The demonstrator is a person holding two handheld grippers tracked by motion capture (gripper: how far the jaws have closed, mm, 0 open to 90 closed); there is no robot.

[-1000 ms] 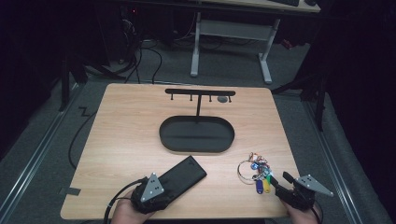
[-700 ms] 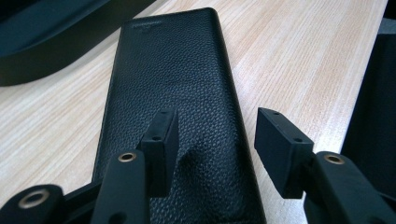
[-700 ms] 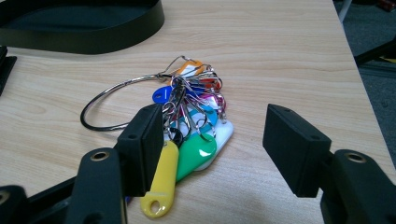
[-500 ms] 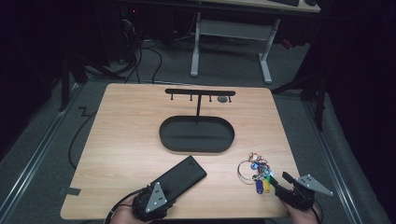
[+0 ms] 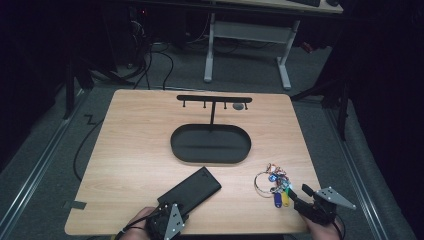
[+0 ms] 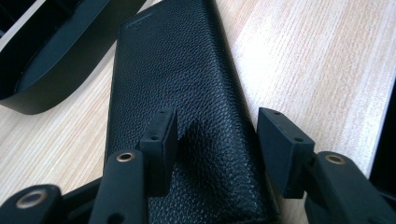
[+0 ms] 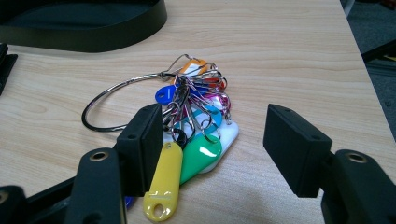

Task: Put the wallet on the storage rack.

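Wallet (image 6: 187,93) leather grain, left fingers (image 6: 161,135) apart, apparently clear: left gripper view.

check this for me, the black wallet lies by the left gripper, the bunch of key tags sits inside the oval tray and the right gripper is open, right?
Not quite: the bunch of key tags lies on the table, outside the oval tray, as the high view shows. The rest holds.

A: The high view is looking forward and down over the whole surface (image 5: 140,150) from the person's side.

B: And the gripper views are sitting low and close, looking along their own jaws: the left at the wallet (image 6: 177,93), the right at the key bunch (image 7: 187,116). Both are sharing the tray (image 7: 84,42) edge.
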